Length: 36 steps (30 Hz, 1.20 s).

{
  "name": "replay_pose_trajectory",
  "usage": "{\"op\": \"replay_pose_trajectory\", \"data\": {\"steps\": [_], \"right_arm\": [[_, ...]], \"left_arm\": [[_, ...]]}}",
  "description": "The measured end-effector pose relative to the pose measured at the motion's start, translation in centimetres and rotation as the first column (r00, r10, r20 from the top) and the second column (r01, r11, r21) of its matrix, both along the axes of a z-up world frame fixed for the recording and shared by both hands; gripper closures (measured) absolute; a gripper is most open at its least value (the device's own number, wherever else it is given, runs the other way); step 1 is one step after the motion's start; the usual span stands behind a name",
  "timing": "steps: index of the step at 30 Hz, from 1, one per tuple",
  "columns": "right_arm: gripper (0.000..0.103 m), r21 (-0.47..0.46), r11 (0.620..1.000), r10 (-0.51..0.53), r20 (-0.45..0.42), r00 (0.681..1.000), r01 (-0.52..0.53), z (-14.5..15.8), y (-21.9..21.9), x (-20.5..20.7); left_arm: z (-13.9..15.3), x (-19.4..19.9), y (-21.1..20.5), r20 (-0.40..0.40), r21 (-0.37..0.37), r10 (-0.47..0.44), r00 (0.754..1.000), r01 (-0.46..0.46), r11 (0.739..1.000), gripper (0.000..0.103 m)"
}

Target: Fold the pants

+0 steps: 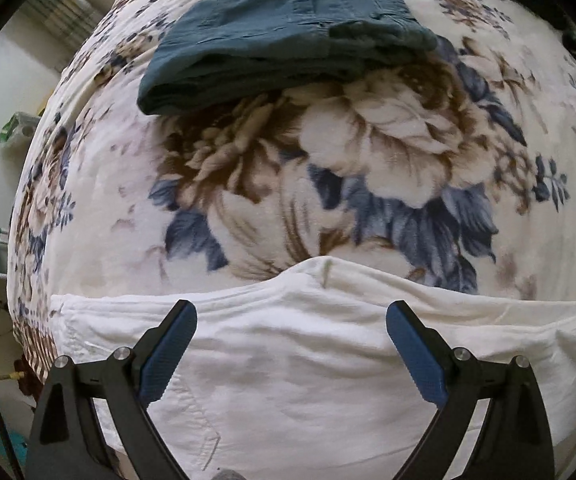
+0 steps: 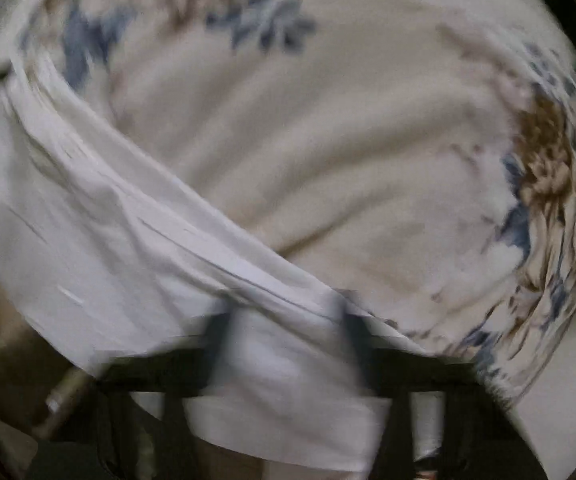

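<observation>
A bed covered by a cream blanket (image 1: 368, 160) printed with large brown flowers and blue leaves fills both views. A pair of white pants (image 1: 308, 360) is spread across the near part of the blanket. Farther back, well apart from them, a folded teal garment (image 1: 279, 44) is laid on the blanket. The left gripper (image 1: 292, 320) is held above the white pants with its blue-padded fingers (image 1: 167, 352) set wide apart and nothing between them. In the right wrist view, which is heavily blurred, the white pants (image 2: 107, 232) are seen as a band running from the upper left down to the right gripper (image 2: 283, 320). White cloth lies between its dark fingers and is bunched there, so the right gripper appears clamped on the pants. A pale wall (image 1: 11, 72) is seen beyond the left edge of the bed.
</observation>
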State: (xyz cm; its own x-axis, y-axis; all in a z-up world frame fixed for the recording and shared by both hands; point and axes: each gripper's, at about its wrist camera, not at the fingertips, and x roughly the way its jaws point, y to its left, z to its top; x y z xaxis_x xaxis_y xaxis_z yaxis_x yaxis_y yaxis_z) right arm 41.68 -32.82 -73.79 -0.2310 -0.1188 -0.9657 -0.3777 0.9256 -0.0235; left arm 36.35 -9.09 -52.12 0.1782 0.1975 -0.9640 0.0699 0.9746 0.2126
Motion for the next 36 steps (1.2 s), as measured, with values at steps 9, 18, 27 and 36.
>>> {"op": "replay_pose_trajectory", "data": {"steps": [9,18,27,36], "right_arm": [[0.101,0.11,0.896,-0.438,0.047,0.898,0.431,1.8,-8.4,0.1],[0.093,0.257,0.712,-0.668,-0.038,0.743,0.653,3.3,-16.9,-0.5],[0.026,0.094,0.552,-0.823,0.219,0.524,0.828,10.1,-29.1,-8.2],[0.031,0.029,0.478,-0.866,0.181,0.466,0.878,2.1,-32.7,-11.7]], "left_arm": [[-0.9,-0.5,-0.3,-0.021,0.016,0.004,1.0,-0.003,1.0,0.005],[-0.6,-0.4,-1.4,-0.026,0.024,0.0,1.0,0.001,1.0,0.005],[1.3,-2.1,-8.8,-0.009,-0.064,-0.071,0.997,0.07,0.996,0.005],[-2.0,-2.6,-17.0,-0.002,0.011,-0.243,0.97,0.243,0.97,0.005]]}}
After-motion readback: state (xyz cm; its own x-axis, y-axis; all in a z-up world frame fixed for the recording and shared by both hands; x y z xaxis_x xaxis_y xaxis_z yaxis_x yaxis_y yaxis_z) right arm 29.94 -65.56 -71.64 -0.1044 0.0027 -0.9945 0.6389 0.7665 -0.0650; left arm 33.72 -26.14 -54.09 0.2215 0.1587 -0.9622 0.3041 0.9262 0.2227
